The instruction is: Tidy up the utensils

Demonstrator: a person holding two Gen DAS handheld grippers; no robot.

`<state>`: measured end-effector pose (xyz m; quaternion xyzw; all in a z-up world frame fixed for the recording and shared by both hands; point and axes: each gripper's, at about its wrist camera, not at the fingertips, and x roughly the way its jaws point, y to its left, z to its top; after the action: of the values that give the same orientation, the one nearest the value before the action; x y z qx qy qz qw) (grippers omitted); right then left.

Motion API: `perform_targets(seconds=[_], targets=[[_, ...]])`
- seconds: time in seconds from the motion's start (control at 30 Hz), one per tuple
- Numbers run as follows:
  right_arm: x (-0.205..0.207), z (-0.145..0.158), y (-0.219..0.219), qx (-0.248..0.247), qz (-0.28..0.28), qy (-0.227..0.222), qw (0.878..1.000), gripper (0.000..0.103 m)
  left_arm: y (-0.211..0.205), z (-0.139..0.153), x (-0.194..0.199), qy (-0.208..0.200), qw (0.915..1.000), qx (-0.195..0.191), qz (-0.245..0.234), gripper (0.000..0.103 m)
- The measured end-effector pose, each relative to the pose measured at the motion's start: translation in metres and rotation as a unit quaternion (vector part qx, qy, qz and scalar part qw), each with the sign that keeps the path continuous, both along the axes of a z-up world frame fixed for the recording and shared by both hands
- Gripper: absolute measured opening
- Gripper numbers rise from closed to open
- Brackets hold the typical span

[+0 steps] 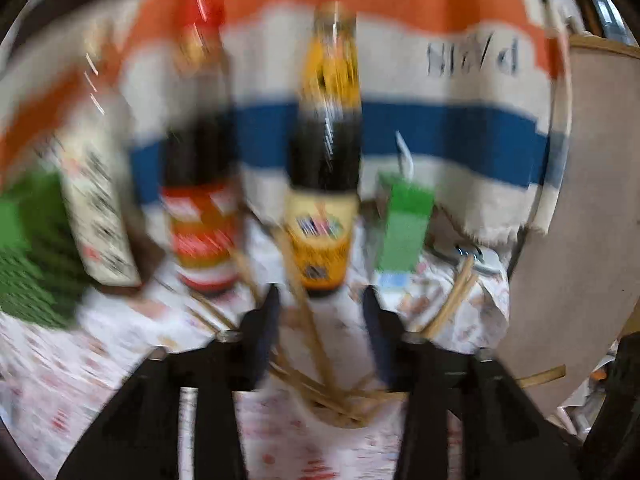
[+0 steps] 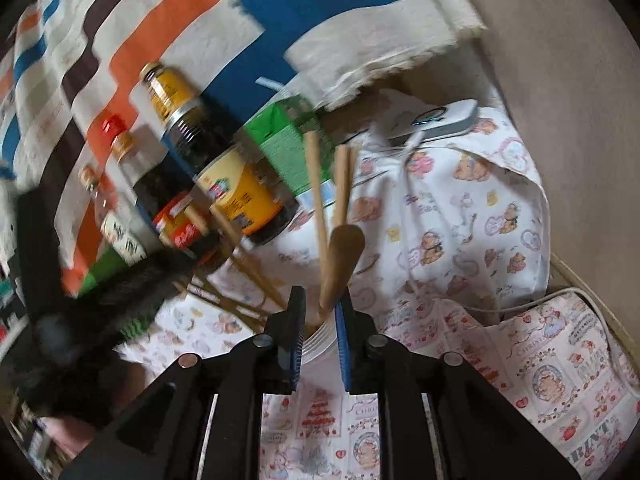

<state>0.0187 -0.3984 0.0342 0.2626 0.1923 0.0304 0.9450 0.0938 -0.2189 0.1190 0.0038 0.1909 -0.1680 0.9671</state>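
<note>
Left gripper [image 1: 322,300]: hanging released, jaws spread, above scattered thin wooden chopsticks [image 1: 316,344].
Right gripper [image 2: 320,304]: gripping a brown wooden spoon [image 2: 344,256] over a white plastic cup [image 2: 320,344].
Yellow-labelled dark sauce bottle [image 1: 324,160]: standing at 12 o'clock.
Green carton [image 1: 404,228]: sitting at 1 o'clock.

My left tongs [image 1: 322,308] are wide apart, with nothing pinched between the two black fingers [image 1: 266,320]. They point forward and a bit down. That picture is blurry. My right tongs [image 2: 320,312] are much closer together, with only a thin gap. I cannot tell if they pinch anything. They tip down and lean sideways.
</note>
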Motion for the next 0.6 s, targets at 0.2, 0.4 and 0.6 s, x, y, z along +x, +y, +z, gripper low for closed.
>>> perform_targets(seconds=[0.2,0.4,0.6], targets=[[0.000,0.001,0.021,-0.032,0.021,0.007,0.999,0.026,0.038,0.017,-0.044,-0.051,0.9986,0.018,-0.001,0.059],[0.010,-0.007,0.052,-0.078,0.077,0.038,0.993,0.056,0.092,0.006,-0.061,-0.066,0.9969,0.015,0.040,0.082],[0.017,-0.024,0.092,-0.116,0.103,0.056,0.986,0.060,0.137,-0.024,-0.070,-0.068,0.9949,0.034,0.066,0.085]])
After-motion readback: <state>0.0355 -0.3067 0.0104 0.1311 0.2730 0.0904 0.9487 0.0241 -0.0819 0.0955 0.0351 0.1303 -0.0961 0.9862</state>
